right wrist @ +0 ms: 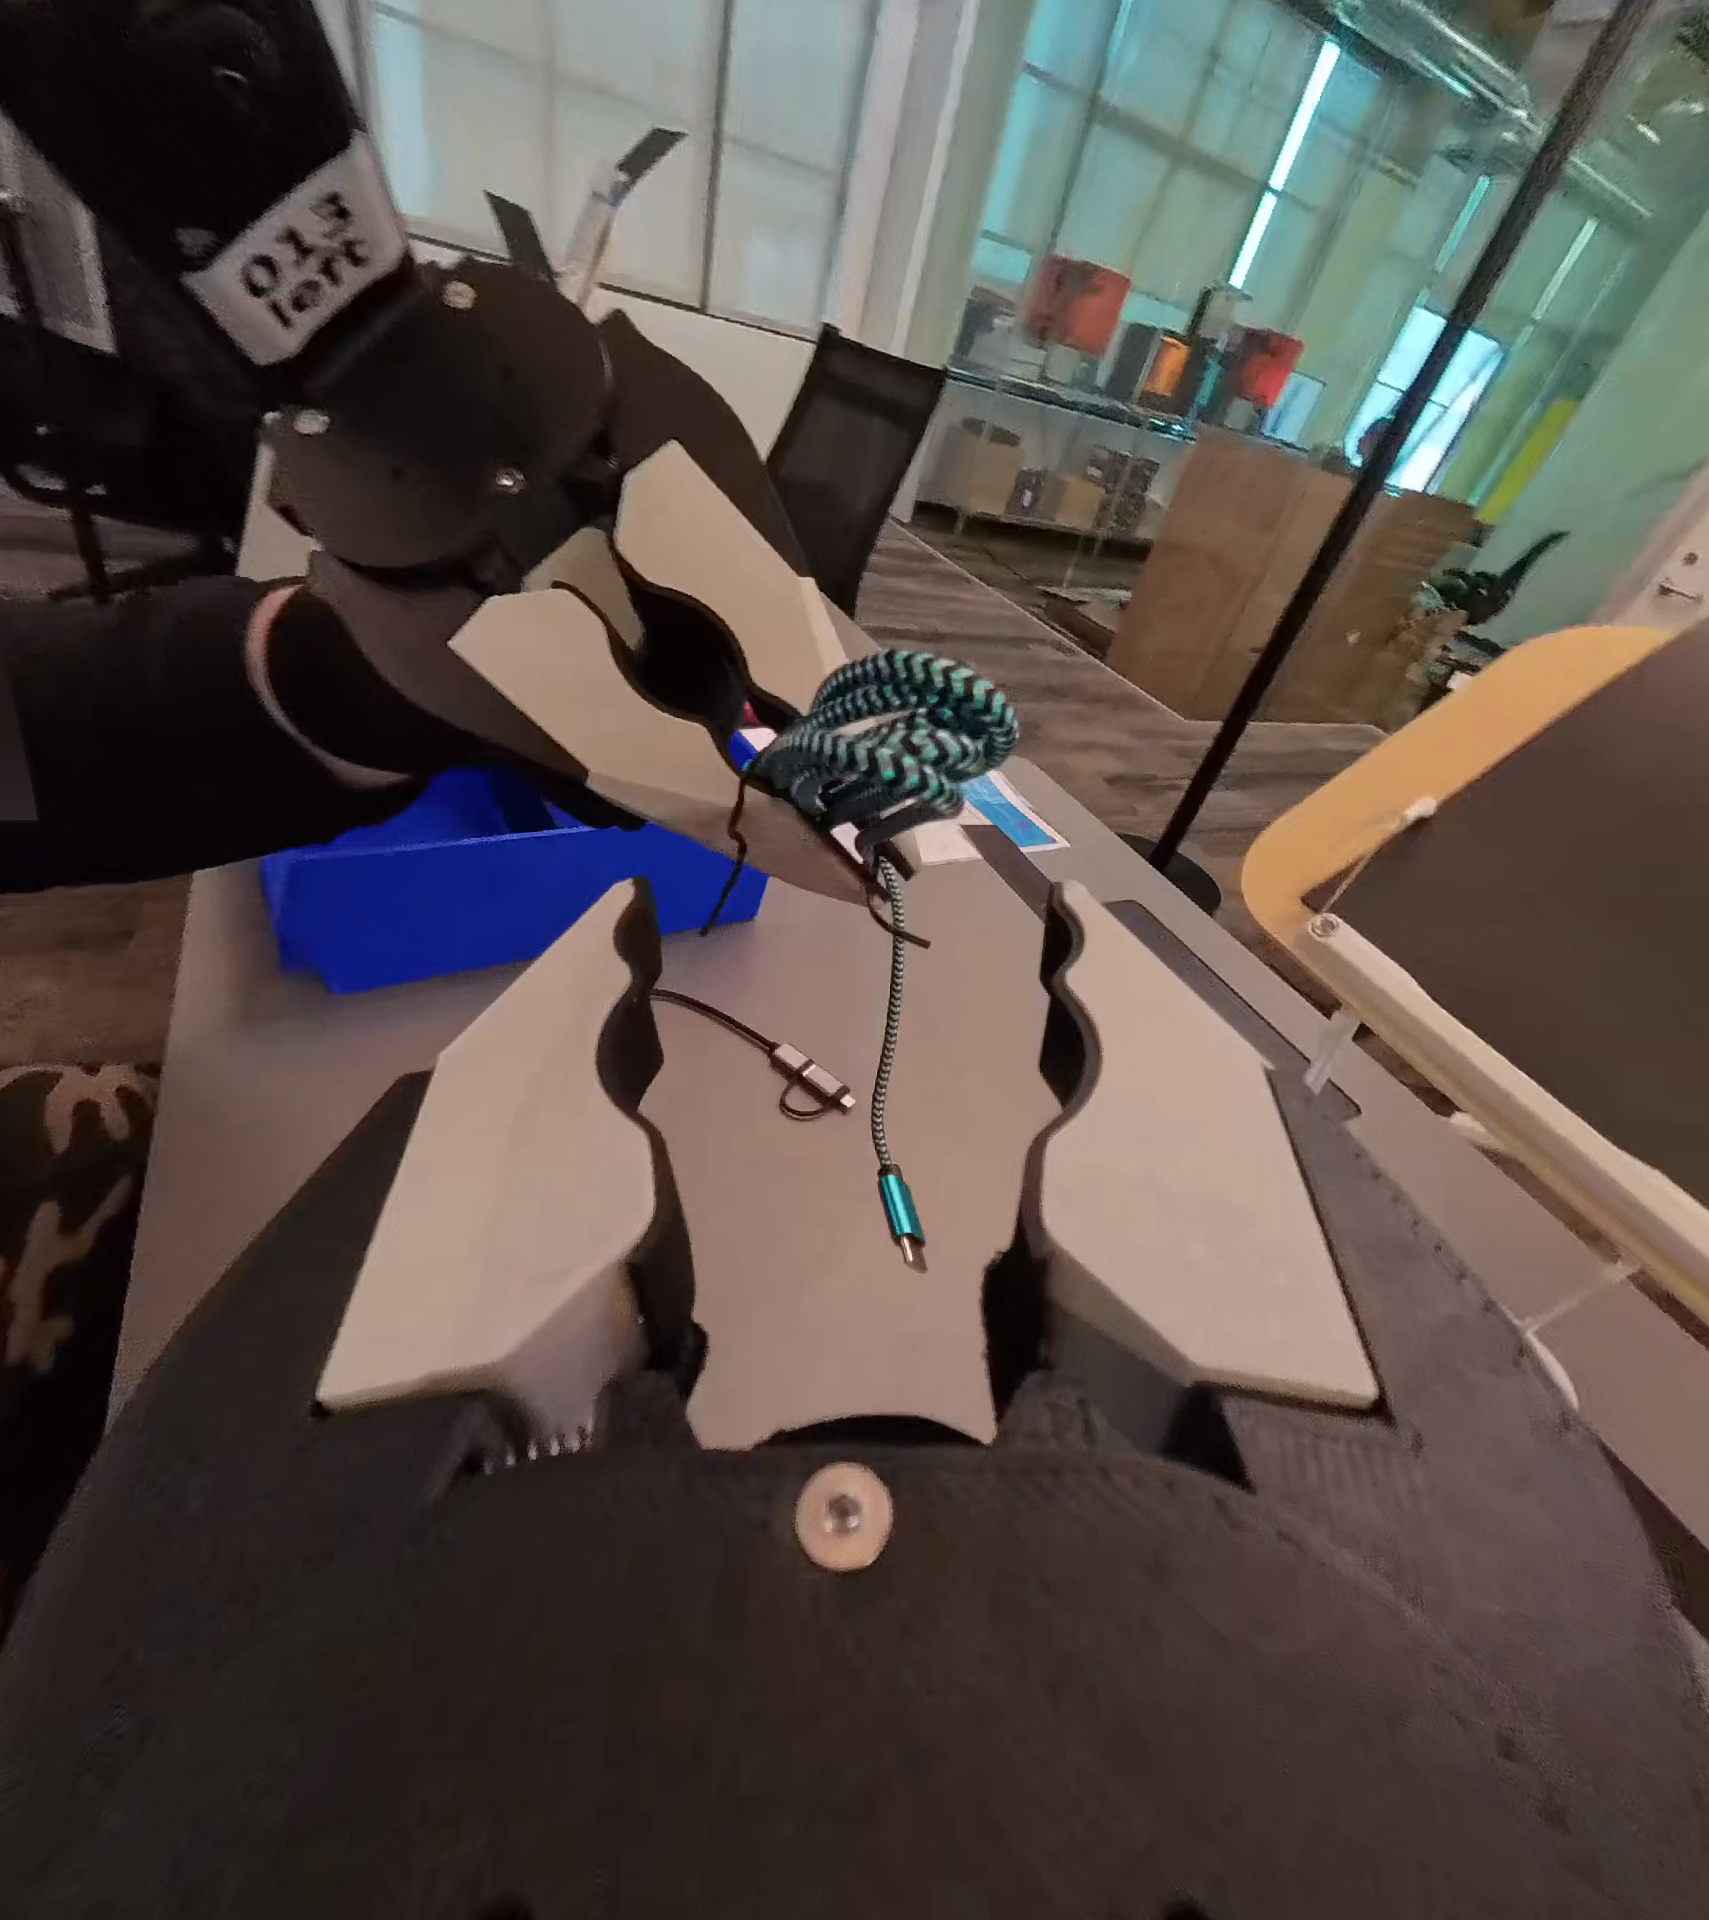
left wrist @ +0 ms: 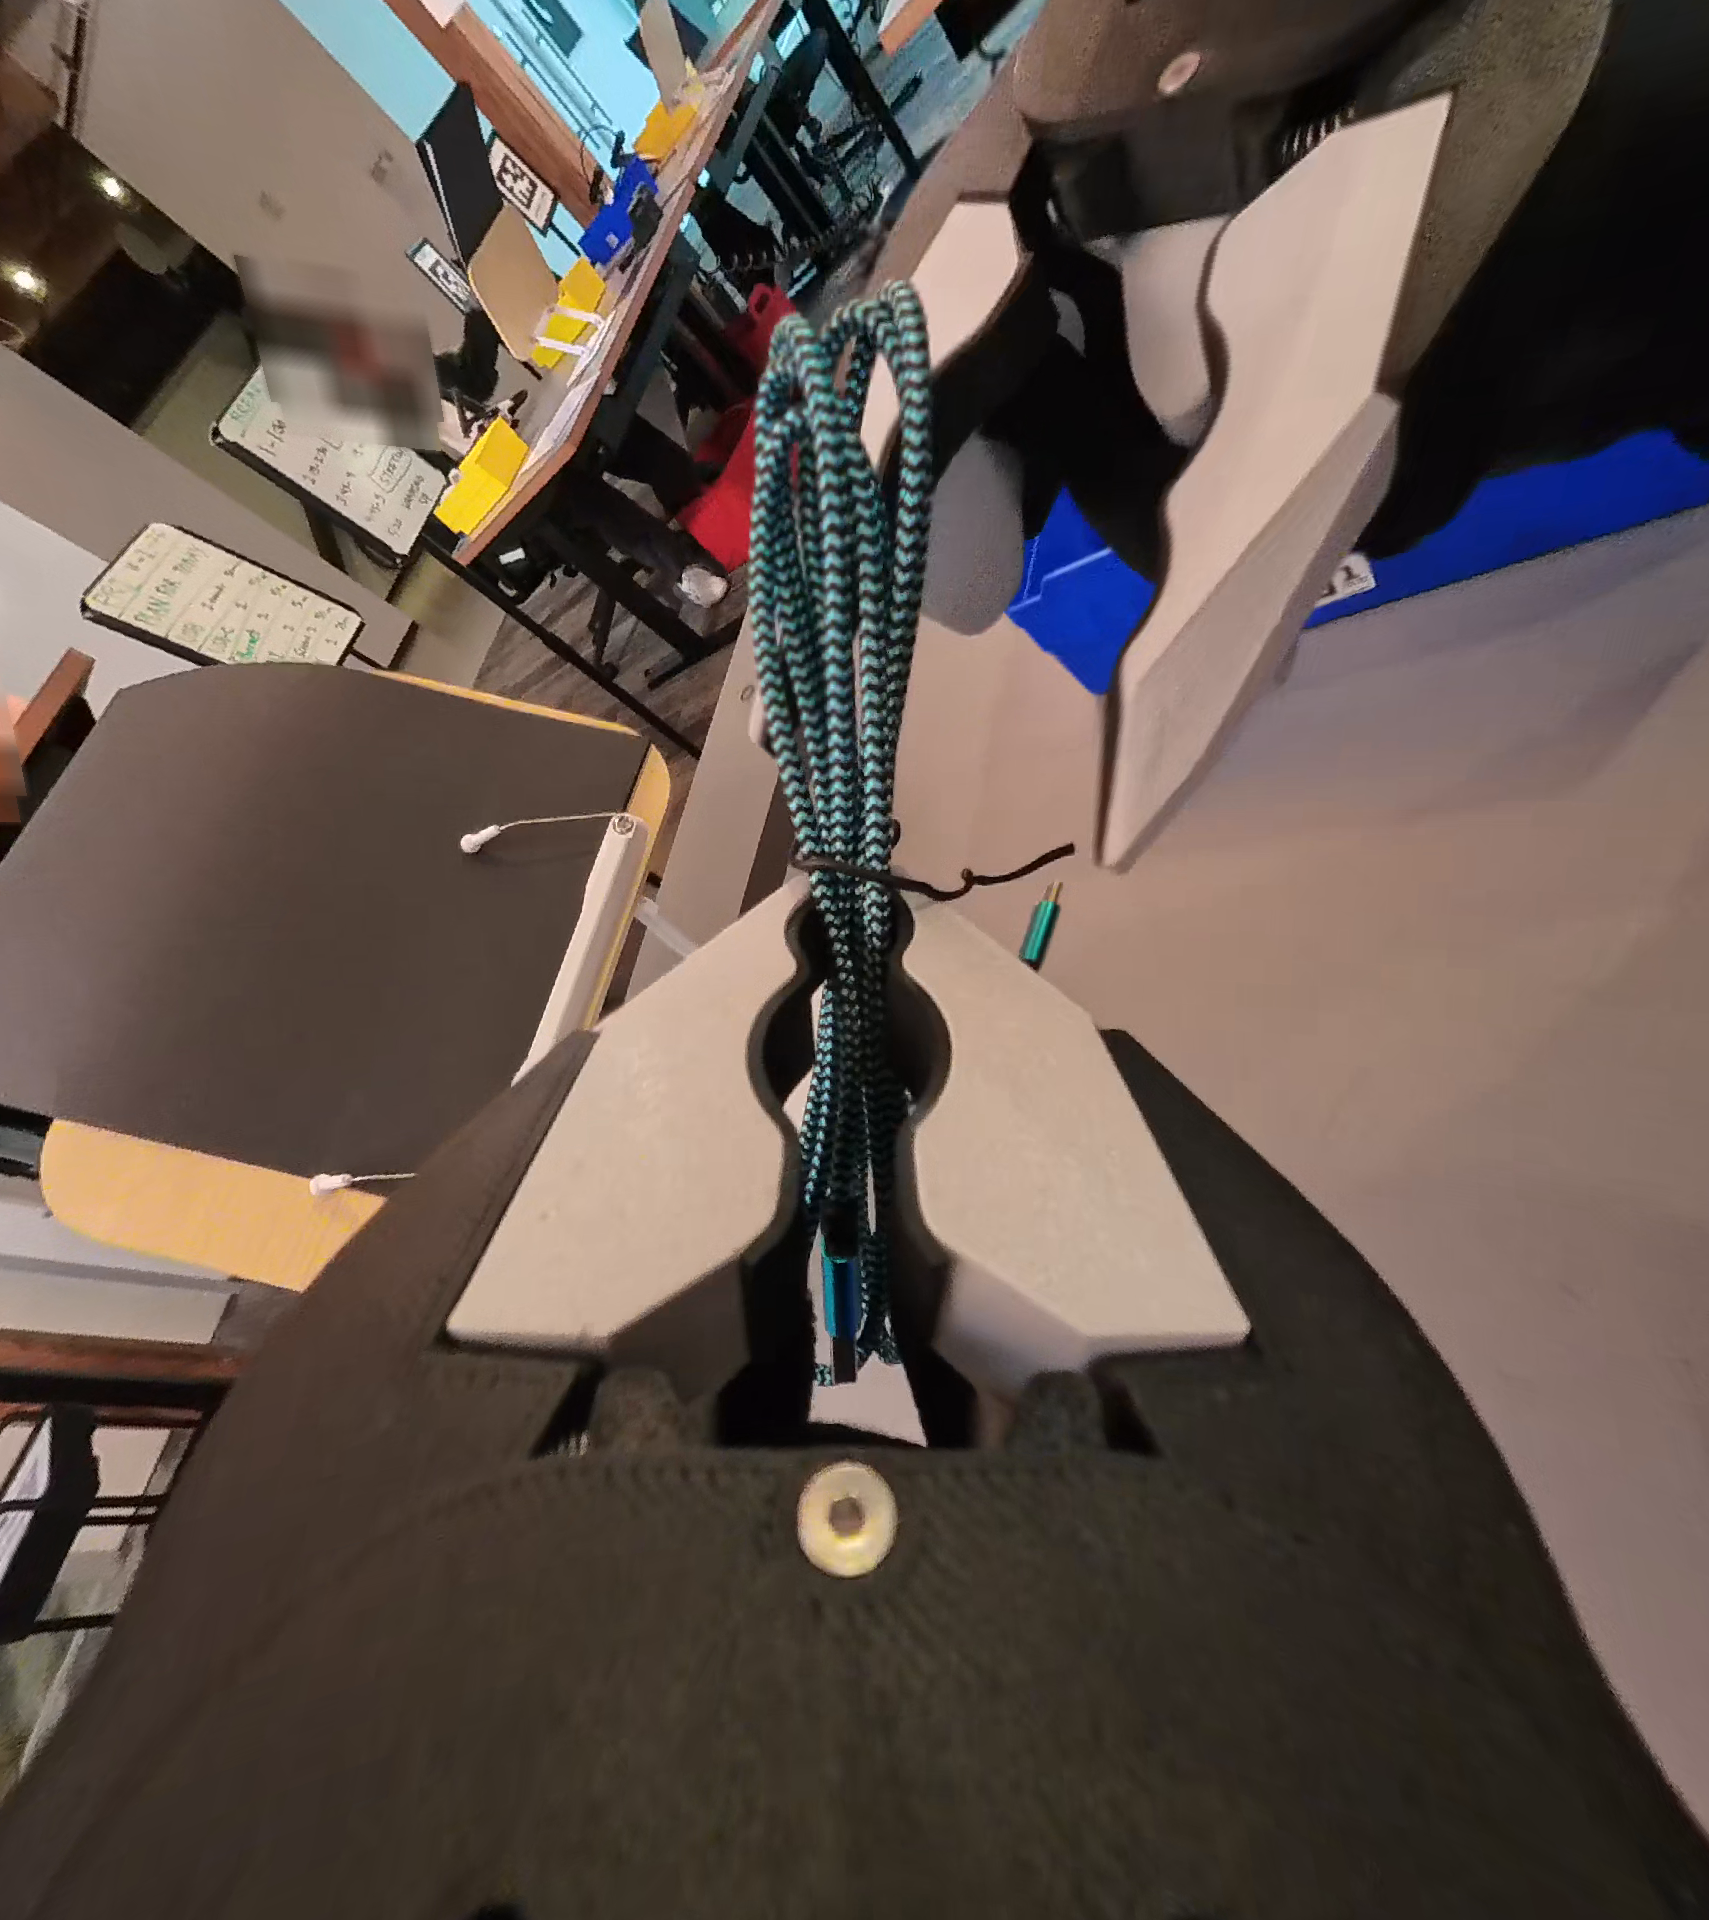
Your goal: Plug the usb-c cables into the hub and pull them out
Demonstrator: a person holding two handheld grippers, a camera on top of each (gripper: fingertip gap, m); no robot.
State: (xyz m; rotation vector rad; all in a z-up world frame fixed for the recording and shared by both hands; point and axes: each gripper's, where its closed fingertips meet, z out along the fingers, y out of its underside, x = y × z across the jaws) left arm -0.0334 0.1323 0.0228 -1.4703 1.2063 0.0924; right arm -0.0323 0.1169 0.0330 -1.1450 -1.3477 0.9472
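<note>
Up close, left gripper (left wrist: 850, 914) clamped tight on a coiled teal-and-black braided cable (left wrist: 834, 582), tied with a thin black twist tie (left wrist: 933, 883). Seen from the left wrist view, the bundle's long axis runs straight out along the fingers, its loops past the tips and a blue plug (left wrist: 837, 1309) back between the finger bases. One loose strand drops from the bundle, ending in a teal usb-c plug (right wrist: 904, 1221) that points toward the right wrist camera, low over the table; touching or not, can't tell. Right gripper (right wrist: 845, 935) spread wide, nothing between its fingers, the teal plug sitting in the gap of its view. Beyond it, a small grey adapter (right wrist: 814, 1081) on a thin black lead, lying flat on the grey table (right wrist: 237, 1039). Blue bin (right wrist: 476, 894) at the table's far end, behind the left gripper. Gloved hand (right wrist: 206, 717) holds the left gripper. Tan-edged dark board (right wrist: 1577, 831) to the right. Room: open workspace, glass walls, black chair (right wrist: 850, 416), wood-topped benches with yellow bins (left wrist: 486, 478), whiteboards (left wrist: 216, 603).
</note>
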